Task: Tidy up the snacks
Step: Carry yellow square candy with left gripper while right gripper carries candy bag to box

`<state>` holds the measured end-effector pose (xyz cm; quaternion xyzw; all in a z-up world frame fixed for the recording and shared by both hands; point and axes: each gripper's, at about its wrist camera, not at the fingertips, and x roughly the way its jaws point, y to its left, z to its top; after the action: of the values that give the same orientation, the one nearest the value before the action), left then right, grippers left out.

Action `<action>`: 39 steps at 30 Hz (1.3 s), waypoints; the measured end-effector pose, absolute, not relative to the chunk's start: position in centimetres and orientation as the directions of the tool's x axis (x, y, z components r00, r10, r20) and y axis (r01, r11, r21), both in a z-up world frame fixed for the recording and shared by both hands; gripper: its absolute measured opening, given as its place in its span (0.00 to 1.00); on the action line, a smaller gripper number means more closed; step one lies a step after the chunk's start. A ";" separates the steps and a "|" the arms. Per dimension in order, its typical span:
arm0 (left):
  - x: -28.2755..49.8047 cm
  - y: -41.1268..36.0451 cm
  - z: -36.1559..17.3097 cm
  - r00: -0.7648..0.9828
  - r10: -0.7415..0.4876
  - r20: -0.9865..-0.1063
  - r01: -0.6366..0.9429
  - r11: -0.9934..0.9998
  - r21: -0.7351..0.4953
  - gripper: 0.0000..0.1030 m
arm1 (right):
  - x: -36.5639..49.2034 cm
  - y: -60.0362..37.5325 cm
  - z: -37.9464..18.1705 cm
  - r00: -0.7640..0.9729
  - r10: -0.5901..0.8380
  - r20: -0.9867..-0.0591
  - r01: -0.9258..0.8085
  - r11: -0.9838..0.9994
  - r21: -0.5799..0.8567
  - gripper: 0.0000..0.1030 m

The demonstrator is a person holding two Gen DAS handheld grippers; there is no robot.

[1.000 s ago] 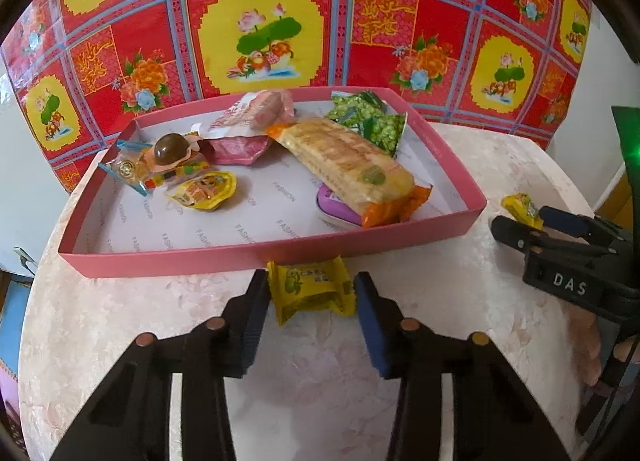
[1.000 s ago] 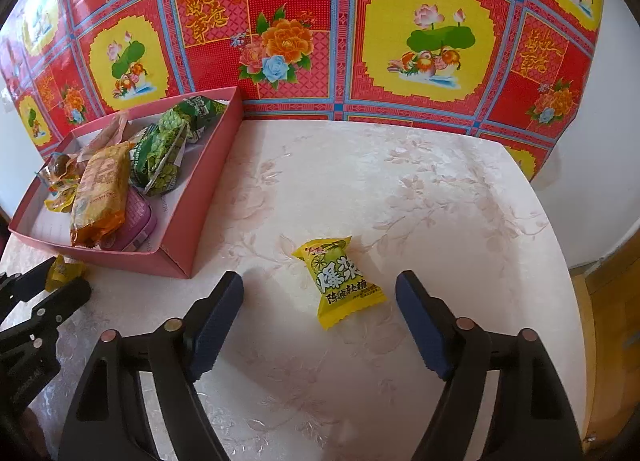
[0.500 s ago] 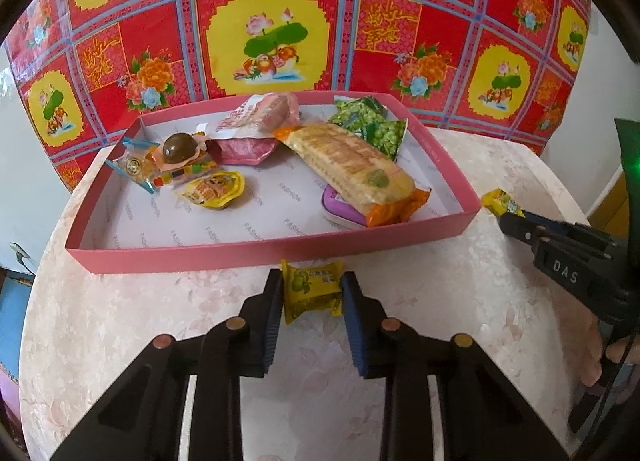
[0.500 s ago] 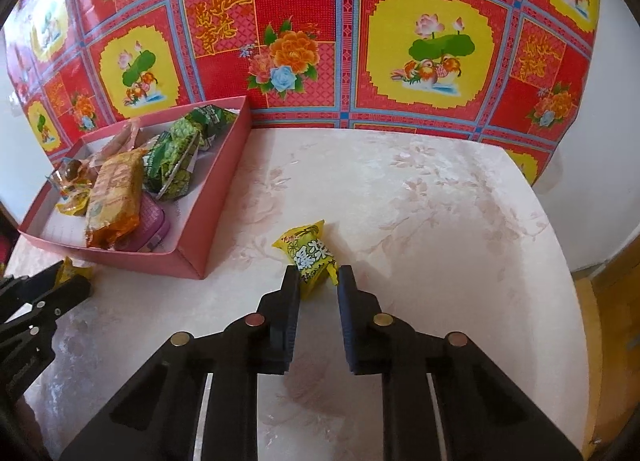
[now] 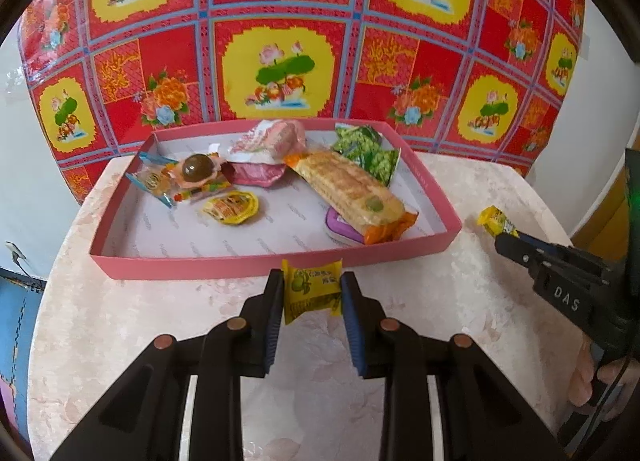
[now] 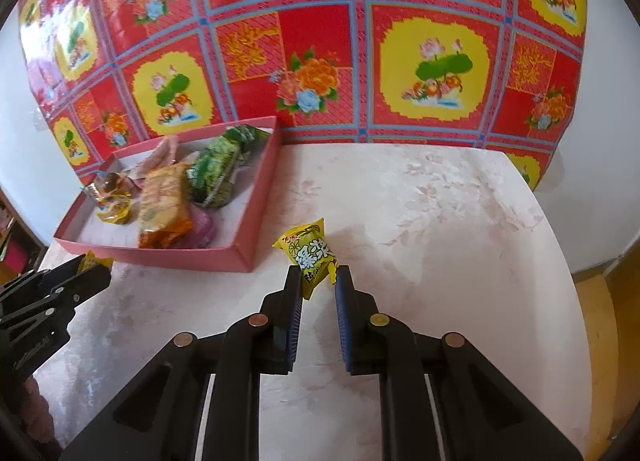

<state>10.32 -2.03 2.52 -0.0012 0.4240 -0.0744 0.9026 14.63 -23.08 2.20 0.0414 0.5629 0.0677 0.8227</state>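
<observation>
Pinching crinkly yellow packets: left gripper [image 5: 312,293] one packet [image 5: 311,290]; right gripper [image 6: 317,281] another [image 6: 310,257].

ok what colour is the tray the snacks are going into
Pink outside, with a pale printed lining inside; the tray shows best in the left wrist view.

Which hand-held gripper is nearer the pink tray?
Left. The left hand-held gripper, shut on a yellow candy, is just at the pink tray's near wall. The right hand-held gripper holds its candy off the tray's corner.

Soft even daylight, strong fisheye bending, dark vignetted corners.
</observation>
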 end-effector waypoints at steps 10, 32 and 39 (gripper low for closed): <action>10.5 0.0 3.0 0.652 -0.116 -0.749 0.083 0.993 -0.082 0.28 | 14.8 -20.7 3.5 0.363 0.189 -0.913 -0.123 0.980 0.155 0.17; 14.5 2.1 3.5 0.674 -0.093 -0.733 0.058 0.996 -0.073 0.29 | 17.2 -15.2 4.0 0.325 0.305 -0.895 -0.204 0.947 0.248 0.17; 15.7 2.7 2.9 0.663 -0.086 -0.744 0.052 0.996 -0.068 0.28 | 18.0 -13.4 3.6 0.300 0.349 -0.888 -0.228 0.930 0.288 0.17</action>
<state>15.73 2.67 2.94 -0.0205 0.4089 -0.0380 0.9116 18.02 -13.42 3.58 0.0538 0.5637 0.1791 0.8045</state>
